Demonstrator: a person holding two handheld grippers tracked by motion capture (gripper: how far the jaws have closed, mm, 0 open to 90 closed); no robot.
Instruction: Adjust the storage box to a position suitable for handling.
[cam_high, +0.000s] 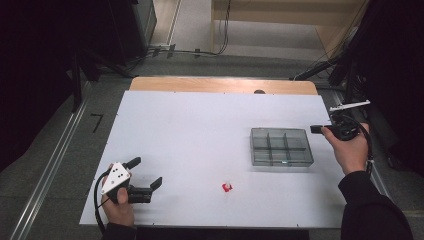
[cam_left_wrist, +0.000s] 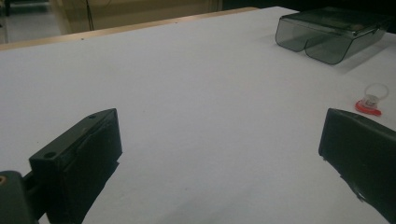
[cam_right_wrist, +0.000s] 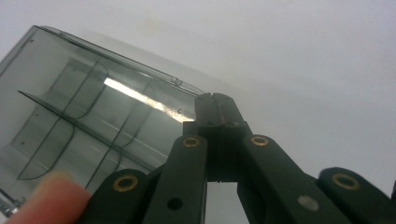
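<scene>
Near the right edge of the worktop (cam_high: 165, 125), a smoky transparent compartment box (cam_high: 281, 146) is seen lying flat, divided into six cells that look empty. The right gripper (cam_high: 316, 129) is held level just beside the box's right side, its fingers (cam_right_wrist: 215, 108) pressed together with nothing between them, their tips close to the box's rim; whether they touch it cannot be told. Toward the near edge, well apart from the box, a small red-based ring-like piece (cam_high: 227, 187) with a clear top is found on the bare surface. Further out, by the near left corner, the left gripper (cam_high: 147, 172) is rested on the worktop with its fingers (cam_left_wrist: 79, 154) spread wide and empty, aimed across at the small piece.

Trouble is judged most likely at the box: it is light and unanchored, so a nudge from the closed right tips could slide it toward the right edge. The small piece could be knocked away or tipped if it is approached carelessly by the wide left fingers, given its smooth, rounded form.
</scene>
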